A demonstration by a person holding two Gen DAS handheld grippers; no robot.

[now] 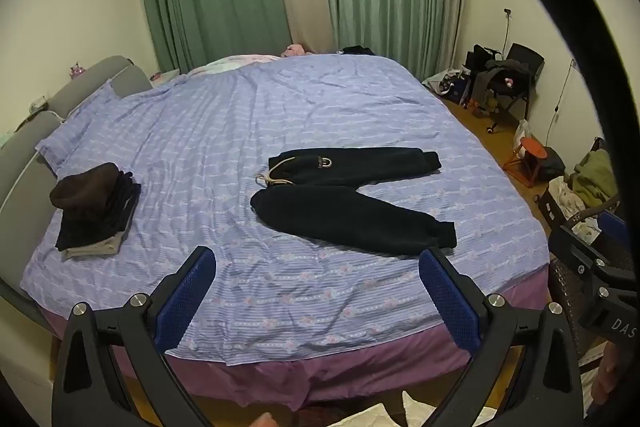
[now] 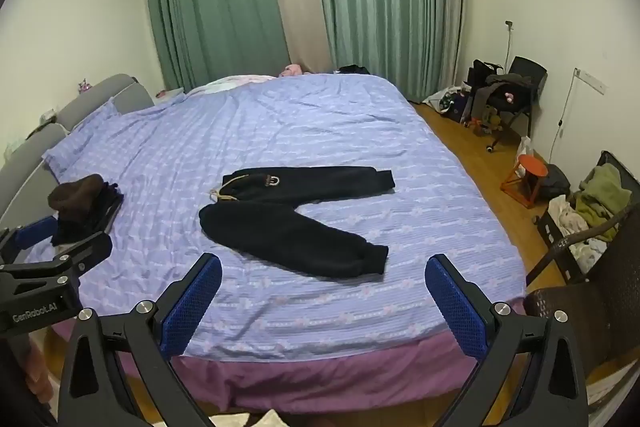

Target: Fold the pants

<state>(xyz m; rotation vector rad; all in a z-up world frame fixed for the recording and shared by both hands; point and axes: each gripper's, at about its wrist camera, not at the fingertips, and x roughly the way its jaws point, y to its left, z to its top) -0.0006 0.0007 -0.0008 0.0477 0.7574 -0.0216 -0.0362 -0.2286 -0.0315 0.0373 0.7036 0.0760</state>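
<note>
A pair of black fleece pants [image 1: 344,199] lies flat on the purple bed [image 1: 280,115], waist with beige drawstring to the left, the two legs spread apart to the right. It also shows in the right wrist view [image 2: 288,219]. My left gripper [image 1: 318,267] is open and empty, held above the bed's near edge, short of the pants. My right gripper [image 2: 324,275] is open and empty, also short of the pants, near the lower leg cuff [image 2: 372,259].
A stack of folded dark clothes [image 1: 96,211] sits at the bed's left side. A grey headboard [image 1: 24,163] lies left. An orange stool [image 2: 528,179], a chair with bags [image 2: 508,95] and a wicker chair [image 2: 580,287] stand on the right floor.
</note>
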